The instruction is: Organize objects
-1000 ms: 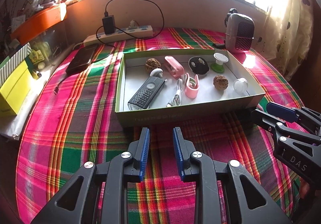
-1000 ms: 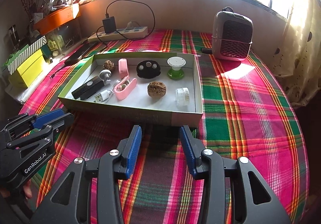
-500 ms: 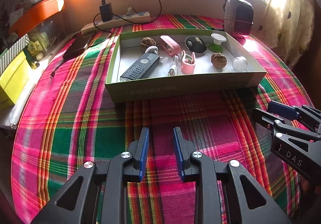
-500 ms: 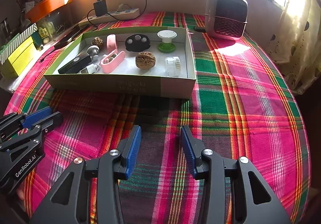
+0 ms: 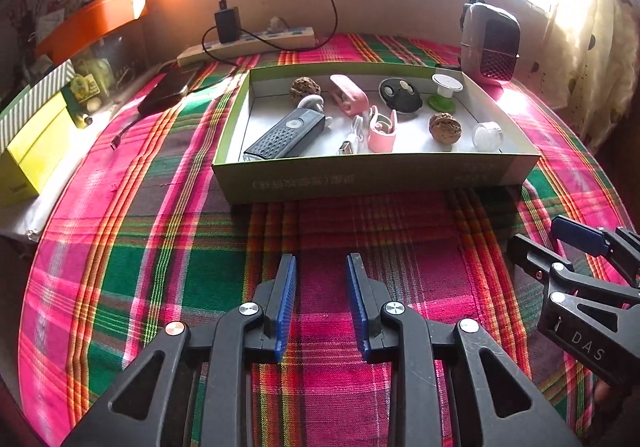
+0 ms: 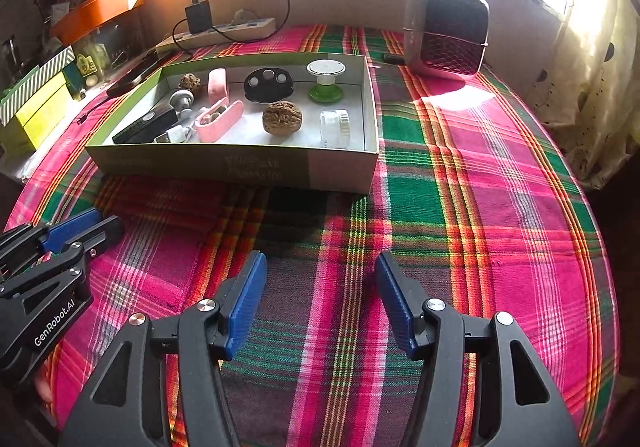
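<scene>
Both tools, left tool (image 5: 321,301) and right tool (image 6: 321,301), hover spread and empty over the plaid surface (image 6: 460,207) (gadgets, two walnuts all sit inside the green box (image 6: 240,163) ahead).

A woven pink-and-green plaid cloth (image 6: 460,183) covered the table, matt and finely ribbed. The shallow green cardboard box (image 6: 240,163) looked matt and papery. At its 6 o'clock, the black plastic right claw (image 6: 320,301) carried ridged blue pads (image 6: 246,301) and shiny metal rivets.
</scene>
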`<state>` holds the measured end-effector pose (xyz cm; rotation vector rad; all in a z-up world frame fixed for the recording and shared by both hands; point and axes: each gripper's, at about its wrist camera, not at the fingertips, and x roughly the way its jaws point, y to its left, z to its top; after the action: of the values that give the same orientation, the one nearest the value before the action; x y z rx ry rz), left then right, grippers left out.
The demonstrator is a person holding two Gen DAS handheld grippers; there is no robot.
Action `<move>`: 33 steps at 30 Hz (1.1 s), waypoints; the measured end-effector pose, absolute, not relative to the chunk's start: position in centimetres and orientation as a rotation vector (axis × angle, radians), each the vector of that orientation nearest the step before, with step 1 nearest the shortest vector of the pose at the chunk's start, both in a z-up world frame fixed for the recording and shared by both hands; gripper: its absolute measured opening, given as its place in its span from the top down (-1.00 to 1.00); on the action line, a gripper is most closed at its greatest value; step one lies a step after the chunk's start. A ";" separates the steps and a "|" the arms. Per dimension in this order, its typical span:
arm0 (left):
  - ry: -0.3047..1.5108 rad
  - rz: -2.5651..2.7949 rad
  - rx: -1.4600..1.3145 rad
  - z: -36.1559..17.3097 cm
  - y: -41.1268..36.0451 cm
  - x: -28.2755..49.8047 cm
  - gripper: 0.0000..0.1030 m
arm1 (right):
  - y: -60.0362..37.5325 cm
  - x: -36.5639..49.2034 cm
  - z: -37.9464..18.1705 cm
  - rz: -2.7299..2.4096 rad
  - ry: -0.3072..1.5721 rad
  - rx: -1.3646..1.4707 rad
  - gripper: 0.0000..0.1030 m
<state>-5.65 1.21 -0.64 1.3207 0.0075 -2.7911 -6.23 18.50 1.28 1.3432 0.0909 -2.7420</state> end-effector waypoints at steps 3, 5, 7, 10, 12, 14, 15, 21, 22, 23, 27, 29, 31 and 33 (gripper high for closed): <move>-0.003 -2.789 1.319 -0.7 1.4 -5.6 0.53 | 18.7 -6.3 1.2 -2.746 0.078 1.344 -0.21; 0.003 -2.790 1.320 -0.7 1.4 -5.6 0.53 | 18.8 -6.3 1.3 -2.750 0.088 1.345 -0.21; 0.001 -2.790 1.320 -0.7 1.4 -5.6 0.53 | 18.8 -6.3 1.3 -2.749 0.086 1.345 -0.22; 0.000 -2.789 1.320 -0.7 1.3 -5.6 0.53 | 18.8 -6.3 1.2 -2.751 0.086 1.346 -0.23; 0.000 -2.789 1.320 -0.7 1.3 -5.6 0.53 | 18.8 -6.3 1.2 -2.751 0.083 1.346 -0.24; 0.002 -2.790 1.320 -0.7 1.3 -5.6 0.53 | 18.7 -6.3 1.2 -2.751 0.084 1.346 -0.24; 0.002 -2.790 1.320 -0.7 1.3 -5.6 0.53 | 18.7 -6.3 1.2 -2.751 0.085 1.346 -0.24; 0.001 -2.789 1.320 -0.7 1.3 -5.6 0.53 | 18.8 -6.3 1.2 -2.750 0.084 1.346 -0.24; -0.001 -2.789 1.320 -0.7 1.4 -5.6 0.53 | 18.8 -6.3 1.2 -2.750 0.083 1.346 -0.24; -0.003 -2.788 1.320 -0.7 1.4 -5.6 0.53 | 18.8 -6.3 1.2 -2.751 0.084 1.346 -0.24; 0.000 -2.789 1.321 -0.7 1.4 -5.6 0.53 | 18.8 -6.3 1.2 -2.751 0.084 1.346 -0.24; -0.001 -2.788 1.321 -0.7 1.4 -5.6 0.53 | 18.8 -6.3 1.2 -2.751 0.084 1.346 -0.24; -0.002 -2.788 1.320 -0.7 1.4 -5.6 0.53 | 18.8 -6.3 1.2 -2.751 0.084 1.346 -0.24; 0.000 -2.789 1.321 -0.7 1.4 -5.6 0.53 | 18.7 -6.3 1.2 -2.751 0.084 1.346 -0.24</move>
<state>-5.63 1.37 -0.74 1.3206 0.0001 -2.7888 -6.33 18.74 1.18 1.3457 0.0837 -2.7506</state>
